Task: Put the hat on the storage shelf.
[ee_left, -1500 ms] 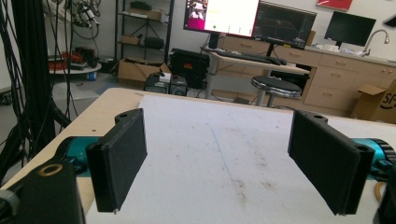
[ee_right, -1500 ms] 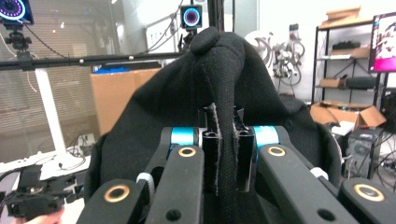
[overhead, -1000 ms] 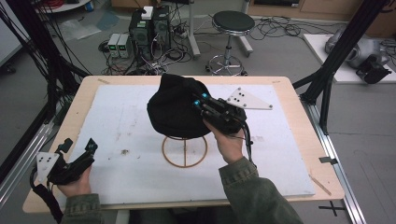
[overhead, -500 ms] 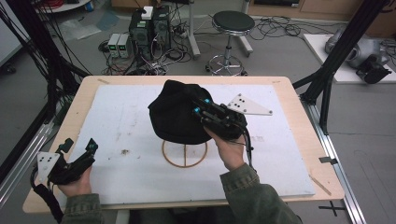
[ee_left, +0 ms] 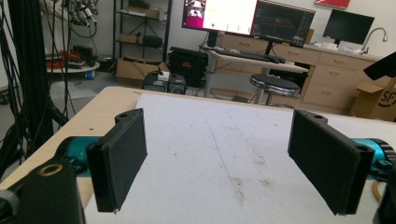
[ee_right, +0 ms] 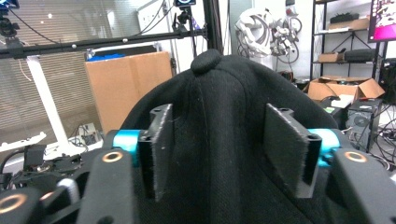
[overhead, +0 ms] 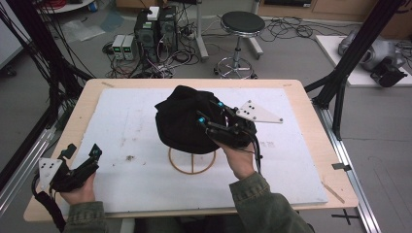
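Note:
A black cap (overhead: 180, 124) sits on a round wooden stand (overhead: 192, 164) in the middle of the white mat. My right gripper (overhead: 210, 111) is against the cap's right side. In the right gripper view the cap (ee_right: 219, 79) bulges up between the jaws of that gripper (ee_right: 217, 140), which have just been opening. The pads stand apart with a loose fold of fabric between them. My left gripper (overhead: 82, 151) rests at the table's front left, far from the cap. The left gripper view shows its jaws (ee_left: 219, 149) wide open over bare mat, with nothing between them.
The white mat (overhead: 121, 121) covers most of the wooden table (overhead: 87, 92). Black frame posts (overhead: 340, 82) stand at the table's left and right edges. A stool (overhead: 241, 24) and computer boxes (overhead: 155, 29) are on the floor beyond the far edge.
The right gripper's jaws have spread apart at the cap's side and let go of the fabric. The cap has settled slightly lower on the stand. The left gripper has kept still.

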Motion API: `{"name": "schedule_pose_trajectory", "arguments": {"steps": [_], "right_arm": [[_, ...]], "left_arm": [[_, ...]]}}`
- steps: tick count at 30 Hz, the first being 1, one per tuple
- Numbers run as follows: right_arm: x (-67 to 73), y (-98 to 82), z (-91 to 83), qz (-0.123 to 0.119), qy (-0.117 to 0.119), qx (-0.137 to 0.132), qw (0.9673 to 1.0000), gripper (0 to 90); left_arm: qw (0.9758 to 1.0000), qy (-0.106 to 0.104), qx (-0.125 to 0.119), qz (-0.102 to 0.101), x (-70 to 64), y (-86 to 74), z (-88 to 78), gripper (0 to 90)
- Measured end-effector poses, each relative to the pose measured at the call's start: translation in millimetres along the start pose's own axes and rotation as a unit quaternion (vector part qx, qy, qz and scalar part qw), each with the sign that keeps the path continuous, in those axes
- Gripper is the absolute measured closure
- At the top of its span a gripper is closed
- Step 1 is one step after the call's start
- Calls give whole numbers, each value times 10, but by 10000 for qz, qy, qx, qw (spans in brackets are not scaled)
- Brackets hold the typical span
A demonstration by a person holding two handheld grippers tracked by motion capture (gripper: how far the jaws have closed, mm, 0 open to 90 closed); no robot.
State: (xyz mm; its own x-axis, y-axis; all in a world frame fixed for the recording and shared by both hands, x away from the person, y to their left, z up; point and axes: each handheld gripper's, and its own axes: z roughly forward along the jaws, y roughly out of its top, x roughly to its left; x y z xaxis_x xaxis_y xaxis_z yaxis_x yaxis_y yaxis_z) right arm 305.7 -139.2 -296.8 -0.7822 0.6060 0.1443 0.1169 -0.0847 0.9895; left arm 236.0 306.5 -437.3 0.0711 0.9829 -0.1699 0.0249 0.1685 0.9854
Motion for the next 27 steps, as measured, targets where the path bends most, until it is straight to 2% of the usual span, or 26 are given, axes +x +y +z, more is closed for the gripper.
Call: {"name": "schedule_pose_trajectory", "arguments": {"steps": [18,27], "right_arm": [[-52,7,-117,-22,-83,-107,9999,322],[-182,-1,-264,-14,-441,-126,9989,257]], "left_arm": [[10000,0,7,-18,2,0,0,197],[10000,-25,19,-6,2,0,4,197]]}}
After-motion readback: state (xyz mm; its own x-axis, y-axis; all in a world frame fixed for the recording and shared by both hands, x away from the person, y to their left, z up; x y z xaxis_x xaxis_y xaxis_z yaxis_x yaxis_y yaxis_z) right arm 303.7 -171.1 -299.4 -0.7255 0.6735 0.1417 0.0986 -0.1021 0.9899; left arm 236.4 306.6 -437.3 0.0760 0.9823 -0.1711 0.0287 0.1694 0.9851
